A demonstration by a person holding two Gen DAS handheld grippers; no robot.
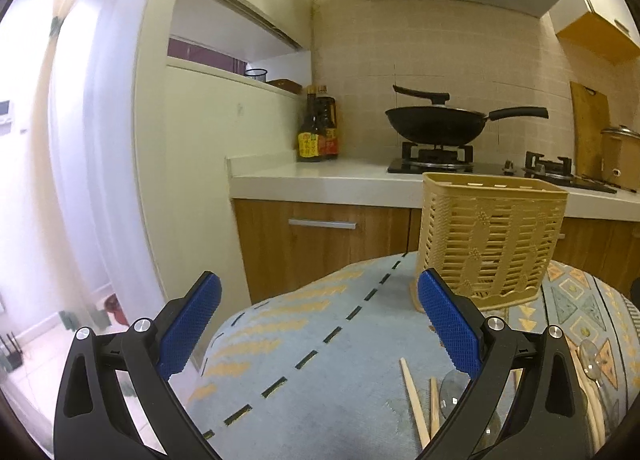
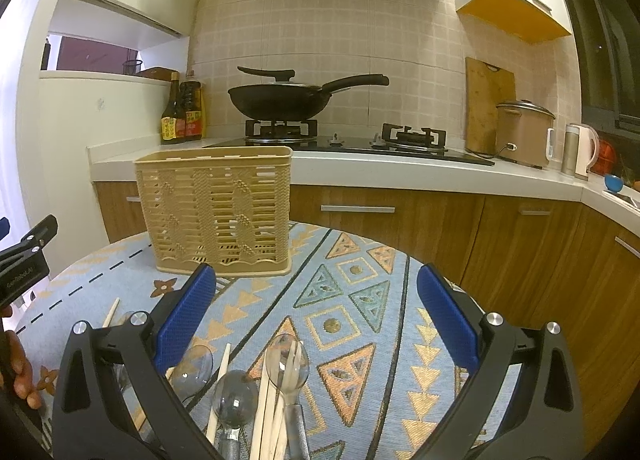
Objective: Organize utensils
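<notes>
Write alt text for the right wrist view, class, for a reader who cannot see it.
The open right gripper hovers over clear spoons and wooden chopsticks lying loose on a patterned tablecloth. A tan slatted utensil basket stands upright beyond them, with a kitchen counter and black wok behind.

Upright tan slotted basket (image 2: 214, 211) on the patterned cloth; clear spoons (image 2: 286, 360) and chopsticks (image 2: 266, 412) flat nearby.

A round worktop (image 2: 360, 324) draped in a pale blue cloth with orange and teal triangle patterns carries an upright beige slotted plastic basket (image 2: 214, 207), loose light wooden chopsticks (image 2: 269, 404) and clear plastic spoons (image 2: 287, 364) lying near its front edge.
</notes>
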